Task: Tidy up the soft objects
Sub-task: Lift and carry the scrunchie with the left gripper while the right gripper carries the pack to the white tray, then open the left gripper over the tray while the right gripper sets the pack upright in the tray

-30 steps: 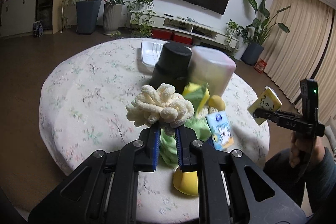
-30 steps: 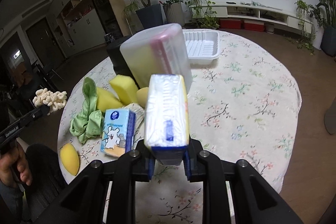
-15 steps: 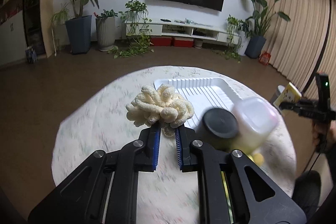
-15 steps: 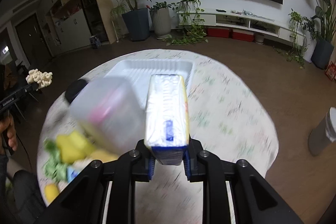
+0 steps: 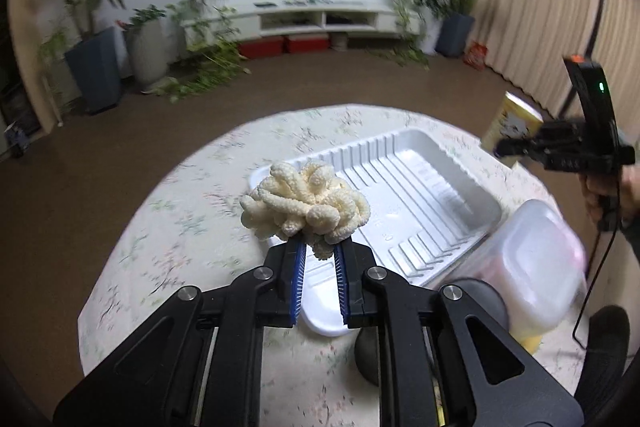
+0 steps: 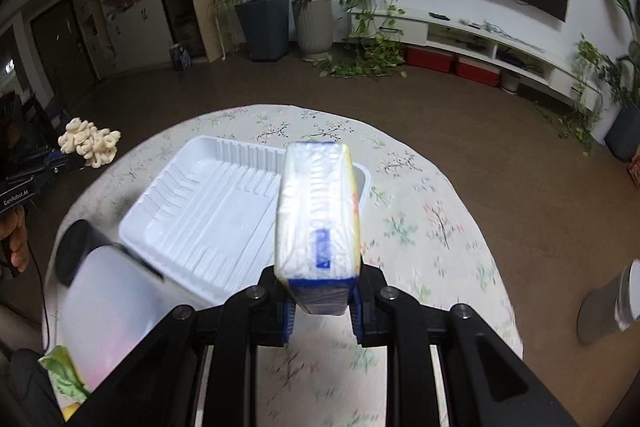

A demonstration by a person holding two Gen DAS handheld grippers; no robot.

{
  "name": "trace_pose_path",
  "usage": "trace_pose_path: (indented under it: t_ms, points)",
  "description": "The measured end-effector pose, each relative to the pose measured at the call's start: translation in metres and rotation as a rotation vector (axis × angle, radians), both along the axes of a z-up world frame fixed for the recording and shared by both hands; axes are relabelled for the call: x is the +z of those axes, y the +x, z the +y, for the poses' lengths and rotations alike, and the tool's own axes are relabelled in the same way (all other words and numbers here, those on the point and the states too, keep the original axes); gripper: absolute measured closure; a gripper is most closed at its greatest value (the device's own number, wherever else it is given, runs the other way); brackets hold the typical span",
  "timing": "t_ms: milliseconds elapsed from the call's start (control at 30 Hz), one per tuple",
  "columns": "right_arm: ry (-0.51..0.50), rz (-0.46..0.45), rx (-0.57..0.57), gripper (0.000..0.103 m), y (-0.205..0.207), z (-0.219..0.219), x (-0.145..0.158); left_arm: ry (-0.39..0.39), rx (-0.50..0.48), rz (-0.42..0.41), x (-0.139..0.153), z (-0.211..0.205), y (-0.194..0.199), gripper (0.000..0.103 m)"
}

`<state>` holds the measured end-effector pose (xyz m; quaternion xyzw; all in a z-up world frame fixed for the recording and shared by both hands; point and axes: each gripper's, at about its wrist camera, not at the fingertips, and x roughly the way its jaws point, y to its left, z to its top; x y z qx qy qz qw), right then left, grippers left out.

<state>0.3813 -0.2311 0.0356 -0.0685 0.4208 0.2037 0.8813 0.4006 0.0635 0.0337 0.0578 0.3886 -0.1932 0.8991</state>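
My left gripper (image 5: 319, 251) is shut on a cream fluffy scrunchie (image 5: 306, 205), held in the air over the near left corner of a white ribbed tray (image 5: 432, 195). My right gripper (image 6: 322, 297) is shut on a tissue pack (image 6: 318, 211) in clear wrap with yellow sides, raised above the right end of the same tray (image 6: 208, 211). Each gripper shows in the other view: the right gripper (image 5: 508, 147) with its tissue pack (image 5: 512, 123) at the right, the left gripper (image 6: 78, 159) with the scrunchie (image 6: 90, 143) at the left.
The tray lies on a round table with a floral cloth (image 5: 192, 227). A translucent lidded box (image 5: 532, 263) and a black cylinder (image 5: 476, 303) stand at the tray's near right. A green cloth (image 6: 60, 371) peeks out by the box. A hand (image 5: 608, 195) holds the right gripper.
Both grippers have swung across the table from the pile of soft things to the white tray, each still holding its object. The box and black cylinder now sit low in both views.
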Motion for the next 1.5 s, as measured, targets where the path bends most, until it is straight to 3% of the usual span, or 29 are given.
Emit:
trace_pose_path:
  t_ms: [467, 833, 967, 1033, 1067, 1300, 1500]
  points:
    - [-0.058, 0.115, 0.119, 0.079, 0.055, 0.044, -0.063, 0.067, -0.1, 0.152, -0.059, -0.026, 0.055, 0.089]
    - [-0.056, 0.12, 0.126, 0.078, 0.063, 0.046, -0.076, 0.064, -0.083, 0.175, -0.074, -0.029, 0.063, 0.081]
    - [-0.056, 0.115, 0.125, 0.077, 0.063, 0.046, -0.075, 0.062, -0.068, 0.177, -0.075, -0.029, 0.065, 0.065]
    - [-0.052, 0.111, 0.128, 0.077, 0.061, 0.046, -0.073, 0.056, -0.059, 0.175, -0.075, -0.028, 0.065, 0.046]
    - [-0.049, 0.105, 0.13, 0.076, 0.06, 0.046, -0.071, 0.057, -0.061, 0.172, -0.075, -0.028, 0.065, 0.043]
    - [-0.015, 0.063, 0.164, 0.059, 0.054, 0.049, -0.051, 0.041, -0.05, 0.154, -0.068, -0.024, 0.067, 0.038]
    - [-0.041, 0.046, 0.16, 0.059, 0.053, 0.054, -0.047, 0.041, -0.046, 0.147, -0.066, -0.021, 0.063, 0.038]
